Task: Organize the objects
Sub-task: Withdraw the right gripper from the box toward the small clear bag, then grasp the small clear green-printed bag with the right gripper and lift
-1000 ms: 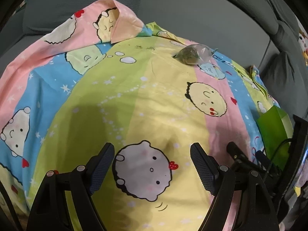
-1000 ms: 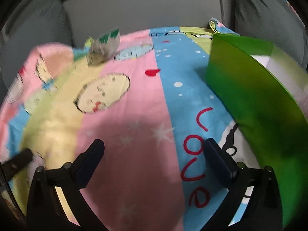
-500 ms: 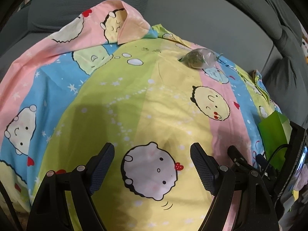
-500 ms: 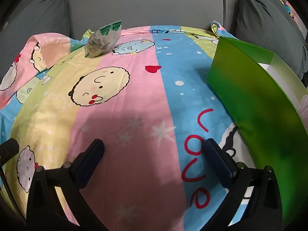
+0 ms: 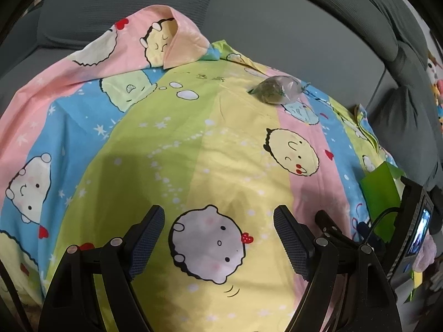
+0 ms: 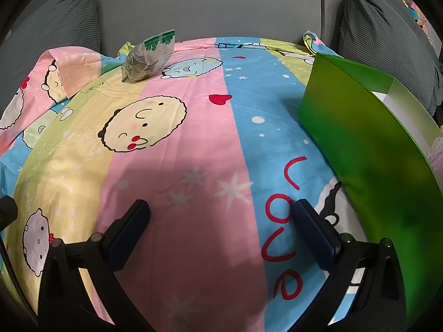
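A clear plastic bag of green-brown contents with green print (image 6: 148,56) lies at the far edge of the cartoon-print sheet; it also shows in the left wrist view (image 5: 278,89). A green open-topped box (image 6: 368,141) stands at the right; its edge shows in the left wrist view (image 5: 380,193). My left gripper (image 5: 218,235) is open and empty above the sheet, far short of the bag. My right gripper (image 6: 221,229) is open and empty, just left of the box.
The colourful sheet (image 6: 210,144) covers a grey sofa seat, with grey cushions (image 6: 387,41) behind and at both sides. A folded-up corner of the sheet (image 5: 171,44) rises at the far left. The right gripper's body and screen (image 5: 415,227) stand close at the left gripper's right.
Both grippers have shifted slightly; the right wrist view has swung left and steadied, so the bag and box sit a little further right. Both stay open and empty.
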A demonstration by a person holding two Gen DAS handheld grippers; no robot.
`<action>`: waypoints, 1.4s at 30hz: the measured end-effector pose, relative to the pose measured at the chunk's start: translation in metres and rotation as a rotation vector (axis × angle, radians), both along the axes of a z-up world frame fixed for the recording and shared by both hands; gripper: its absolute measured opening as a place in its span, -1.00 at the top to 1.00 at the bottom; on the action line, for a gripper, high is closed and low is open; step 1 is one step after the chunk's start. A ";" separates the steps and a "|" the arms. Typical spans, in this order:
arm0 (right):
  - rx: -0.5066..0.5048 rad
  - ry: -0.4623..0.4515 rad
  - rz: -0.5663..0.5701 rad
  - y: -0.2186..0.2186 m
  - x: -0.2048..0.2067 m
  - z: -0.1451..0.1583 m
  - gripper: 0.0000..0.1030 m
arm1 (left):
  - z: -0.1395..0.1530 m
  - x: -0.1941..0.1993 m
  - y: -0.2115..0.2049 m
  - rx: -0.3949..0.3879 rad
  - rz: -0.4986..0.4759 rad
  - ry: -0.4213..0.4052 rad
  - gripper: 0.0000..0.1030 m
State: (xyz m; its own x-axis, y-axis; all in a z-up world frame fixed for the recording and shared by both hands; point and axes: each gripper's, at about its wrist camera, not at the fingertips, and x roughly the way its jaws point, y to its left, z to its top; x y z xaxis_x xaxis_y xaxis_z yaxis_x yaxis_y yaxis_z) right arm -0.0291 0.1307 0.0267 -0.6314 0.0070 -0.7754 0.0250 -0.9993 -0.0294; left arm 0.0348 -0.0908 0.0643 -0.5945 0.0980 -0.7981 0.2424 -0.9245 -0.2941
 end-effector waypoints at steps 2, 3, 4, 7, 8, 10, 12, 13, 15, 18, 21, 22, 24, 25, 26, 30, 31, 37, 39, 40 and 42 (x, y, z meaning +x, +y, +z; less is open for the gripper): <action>0.000 -0.001 0.000 0.000 0.000 0.000 -1.00 | 0.002 0.001 -0.002 0.010 0.002 0.004 -0.58; -0.003 -0.006 0.000 0.001 0.000 0.000 -1.00 | 0.003 0.001 -0.003 0.019 0.000 0.012 -0.58; -0.005 -0.012 0.002 0.001 -0.001 0.001 -1.00 | 0.004 0.002 -0.004 0.032 -0.001 0.020 -0.58; -0.007 -0.055 0.010 0.002 -0.008 0.004 -1.00 | 0.007 0.003 -0.010 0.056 0.013 0.035 -0.58; -0.022 -0.079 0.012 0.001 -0.013 0.007 -0.99 | 0.008 0.004 -0.012 0.059 0.025 0.038 -0.58; -0.068 -0.106 0.027 0.000 -0.022 0.017 -0.98 | 0.006 0.003 -0.019 0.075 0.064 0.032 -0.58; -0.052 -0.119 -0.005 -0.005 -0.034 0.037 -0.98 | 0.000 0.002 -0.025 0.102 0.099 0.012 -0.58; -0.052 -0.090 -0.015 -0.008 -0.040 0.050 -0.99 | -0.003 0.001 -0.028 0.114 0.111 -0.006 -0.58; -0.112 -0.027 0.006 -0.014 -0.055 0.077 -0.99 | -0.008 -0.001 -0.031 0.130 0.124 -0.030 -0.58; -0.212 -0.086 0.013 -0.027 -0.098 0.092 -0.99 | -0.010 0.000 -0.034 0.143 0.149 -0.038 -0.58; -0.311 -0.156 -0.014 -0.043 -0.151 0.088 -0.98 | -0.011 -0.001 -0.038 0.159 0.160 -0.042 -0.58; -0.318 -0.174 -0.027 -0.048 -0.164 0.086 -0.98 | -0.011 -0.002 -0.039 0.162 0.165 -0.043 -0.58; -0.337 -0.177 -0.056 -0.057 -0.194 0.079 -0.98 | -0.011 -0.003 -0.041 0.163 0.175 -0.043 -0.58; -0.334 -0.177 -0.069 -0.062 -0.206 0.075 -0.98 | -0.011 -0.004 -0.041 0.161 0.180 -0.045 -0.58; -0.326 -0.185 -0.084 -0.065 -0.218 0.070 -0.98 | -0.011 -0.005 -0.041 0.157 0.183 -0.047 -0.58; -0.373 -0.282 -0.164 -0.069 -0.261 0.042 -0.82 | -0.010 -0.008 -0.041 0.119 0.182 -0.046 -0.58; -0.380 -0.292 -0.176 -0.069 -0.266 0.037 -0.76 | -0.009 -0.008 -0.041 0.119 0.182 -0.043 -0.58; -0.357 -0.317 -0.101 -0.080 -0.278 0.018 -0.17 | -0.015 -0.012 -0.038 0.150 0.149 -0.065 -0.58; -0.359 -0.311 -0.091 -0.080 -0.272 0.020 -0.12 | -0.012 -0.011 -0.036 0.142 0.144 -0.061 -0.58; -0.359 -0.315 -0.077 -0.080 -0.269 0.022 -0.09 | -0.010 -0.010 -0.036 0.138 0.142 -0.053 -0.58; -0.372 -0.328 -0.026 -0.082 -0.256 0.027 -0.07 | -0.007 -0.008 -0.037 0.134 0.143 -0.039 -0.58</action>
State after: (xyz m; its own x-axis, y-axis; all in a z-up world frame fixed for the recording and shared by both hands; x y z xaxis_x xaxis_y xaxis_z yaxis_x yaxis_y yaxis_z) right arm -0.2850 0.0485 0.0537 -0.3569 -0.2957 -0.8861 -0.0518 -0.9409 0.3348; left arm 0.0263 -0.1279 0.0573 -0.5786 0.1214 -0.8065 0.3822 -0.8332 -0.3996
